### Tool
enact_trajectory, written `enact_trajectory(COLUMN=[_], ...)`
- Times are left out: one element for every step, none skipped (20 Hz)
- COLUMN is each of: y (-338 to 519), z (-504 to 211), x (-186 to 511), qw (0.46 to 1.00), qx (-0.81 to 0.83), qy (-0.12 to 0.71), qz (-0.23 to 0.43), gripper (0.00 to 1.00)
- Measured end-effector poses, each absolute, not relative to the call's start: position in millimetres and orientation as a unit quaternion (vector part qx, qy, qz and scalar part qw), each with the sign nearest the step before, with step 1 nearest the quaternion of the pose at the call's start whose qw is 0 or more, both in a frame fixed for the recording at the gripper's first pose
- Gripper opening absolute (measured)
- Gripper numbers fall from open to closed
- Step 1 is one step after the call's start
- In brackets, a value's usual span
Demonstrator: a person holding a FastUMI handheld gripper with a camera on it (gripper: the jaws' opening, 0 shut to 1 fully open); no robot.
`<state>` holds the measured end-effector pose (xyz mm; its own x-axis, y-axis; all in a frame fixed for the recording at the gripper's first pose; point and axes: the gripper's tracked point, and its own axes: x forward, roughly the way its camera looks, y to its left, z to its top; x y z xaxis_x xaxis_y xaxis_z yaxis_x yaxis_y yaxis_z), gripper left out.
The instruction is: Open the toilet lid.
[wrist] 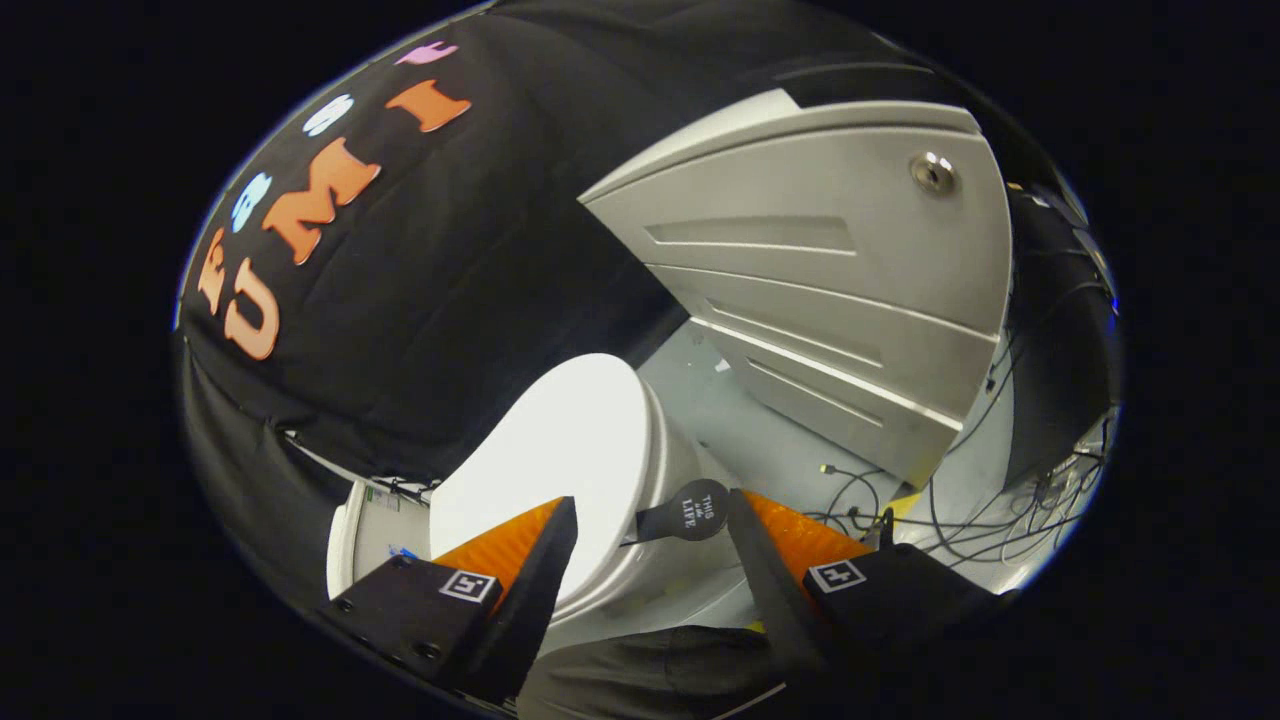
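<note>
The white toilet lid (pixel 560 450) lies down on the bowl (pixel 665 585), seen tilted, just ahead of my fingers. A round black pull tab (pixel 698 510) sticks out from the lid's front edge. My gripper (pixel 652 502) is open, and the tab sits in the gap between the two fingertips without either one touching it. The left finger (pixel 520 560) overlaps the lid's near edge. The right finger (pixel 775 540) stands beside the bowl, over the floor. The toilet's tank (pixel 362 535) shows behind the lid, against the black booth wall.
A grey cabinet (pixel 830 280) with ribbed panels and a round metal lock (pixel 935 172) stands beyond the toilet, to the right. Loose black cables (pixel 960 515) sprawl over the pale floor (pixel 760 430) past the right finger. Black cloth (pixel 450 270) hangs behind the toilet.
</note>
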<state>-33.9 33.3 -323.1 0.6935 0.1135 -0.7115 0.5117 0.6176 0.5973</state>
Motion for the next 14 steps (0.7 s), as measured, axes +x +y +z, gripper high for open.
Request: enact_trajectory(y=[28,23,14,4,-9,-15,-16,-16,-10,-4,4,9,12,12], z=[-329,-334,-339,-348,-357,-360,-358,-357,-355,-355,-359,-361,-361,-360], x=[-33,-32,-31,-25,-13,-7,-1,-1,-6,-12,-13,-14,-18,-19], qw=[0.811,0.806,0.806,0.810,0.822,0.830,0.838,0.842,0.837,0.823,0.805,0.789,0.776,0.768], qx=[0.430,0.435,0.434,0.430,0.421,0.416,0.416,0.417,0.435,0.463,0.494,0.521,0.544,0.560], qy=[0.375,0.376,0.372,0.359,0.331,0.315,0.294,0.287,0.287,0.284,0.287,0.284,0.279,0.269], qz=[-0.130,-0.140,-0.154,-0.172,-0.194,-0.196,-0.194,-0.184,-0.167,-0.164,-0.160,-0.159,-0.156,-0.157], gripper=[0.97,0.97,0.97,0.97,0.96,0.96,0.96,0.95,0.93,0.93,0.93,0.92,0.91,0.88])
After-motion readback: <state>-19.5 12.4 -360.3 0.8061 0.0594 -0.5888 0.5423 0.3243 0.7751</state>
